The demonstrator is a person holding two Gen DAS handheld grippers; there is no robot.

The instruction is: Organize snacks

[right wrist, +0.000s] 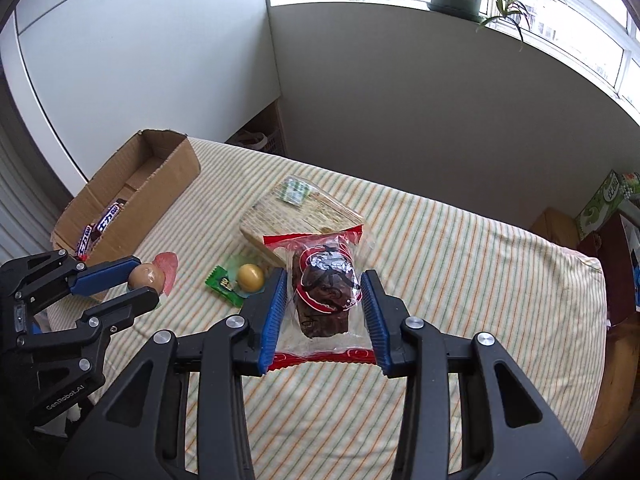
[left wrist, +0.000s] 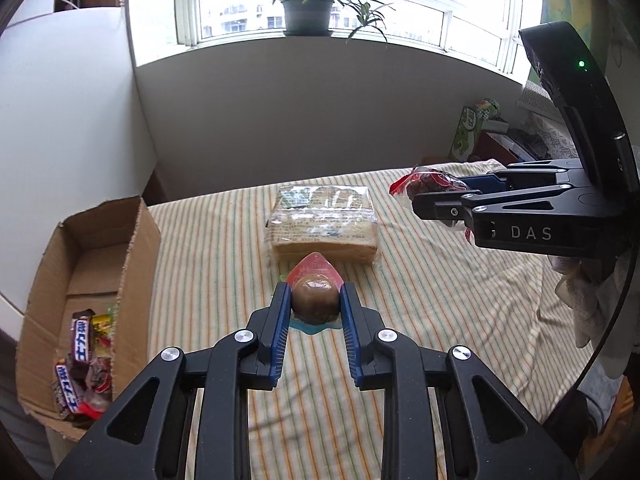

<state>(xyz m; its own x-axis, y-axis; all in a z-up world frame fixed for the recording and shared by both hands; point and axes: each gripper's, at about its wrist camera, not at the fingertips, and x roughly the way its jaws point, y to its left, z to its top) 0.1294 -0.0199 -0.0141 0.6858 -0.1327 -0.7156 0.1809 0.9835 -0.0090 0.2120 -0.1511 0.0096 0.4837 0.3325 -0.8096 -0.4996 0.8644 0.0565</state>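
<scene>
Two hand-held grippers above a striped cloth (right wrist: 460, 280), each carrying one snack. The landmark is the bread pack (left wrist: 325, 224), which lies flat on the cloth.

Left gripper (left wrist: 316, 300): jaws pinched on a brown egg (left wrist: 315, 298) sealed in a red-edged wrapper. In the left wrist view the egg sits between the blue pads (left wrist: 280, 320), raised off the cloth on the near side of the bread pack. In the right wrist view the same egg (right wrist: 146, 276) hangs left of the bread pack (right wrist: 304, 216), toward the box.

Right gripper (right wrist: 325, 296): jaws pressed on a dark cake (right wrist: 326, 292) in a clear bag with red ends, held clear of the cloth in front of the bread pack. Seen from the left wrist, the cake (left wrist: 430, 186) is right of the bread pack, between the right gripper's (left wrist: 438, 200) fingers.

Cardboard box (left wrist: 96, 276): open-topped, left of the bread pack, at the cloth's edge. It holds chocolate bars (left wrist: 80, 360) at its near end.

Second egg (right wrist: 250, 277): yellow, in a green-ended wrapper, lying on the cloth just beside the bread pack's near left corner.

Potted plant (left wrist: 308, 12): on the window sill, behind the bread pack.
</scene>
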